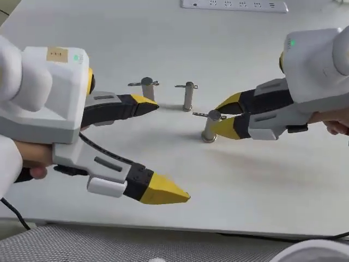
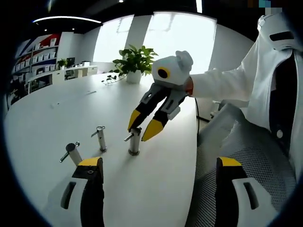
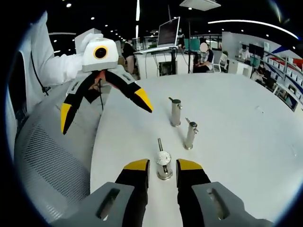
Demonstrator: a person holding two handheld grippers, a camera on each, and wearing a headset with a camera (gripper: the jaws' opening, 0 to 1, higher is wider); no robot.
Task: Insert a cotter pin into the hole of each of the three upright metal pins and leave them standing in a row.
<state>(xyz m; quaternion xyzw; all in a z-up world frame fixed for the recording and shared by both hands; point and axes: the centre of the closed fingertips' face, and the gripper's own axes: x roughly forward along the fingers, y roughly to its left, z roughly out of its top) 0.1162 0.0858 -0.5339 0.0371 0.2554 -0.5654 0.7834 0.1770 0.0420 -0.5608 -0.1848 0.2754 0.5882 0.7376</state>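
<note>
Metal pins (image 1: 188,97) stand upright on the white table (image 1: 109,33) in the head view, three of them, each with a cotter pin (image 1: 186,86) lying crosswise through its top. The left pin (image 1: 147,90) and the middle one stand side by side farther from the camera. The near pin (image 1: 209,130) stands closer and off to the right, so the row bends. The right gripper (image 1: 216,119) extends from the right with its yellow-tipped jaws a little apart, one on either side of the near pin. The left gripper (image 1: 166,148) is at the left with its jaws spread wide, the upper tip near the left pin. A power strip (image 1: 234,5) lies at the table's far edge. In the left gripper view that gripper's own jaws rise far apart at the bottom and the three pins stand beyond them. The right gripper, held out from a white sleeve (image 2: 222,80), straddles the rightmost pin, and a potted plant (image 2: 135,59) sits at the table's far end. In the right gripper view the near pin stands between that gripper's own jaws. A thin strip of table shows on each side of the pin, so the jaws do not pinch it. The other two pins stand beyond it to the right, and the left gripper is at the upper left, jaws splayed.
</note>
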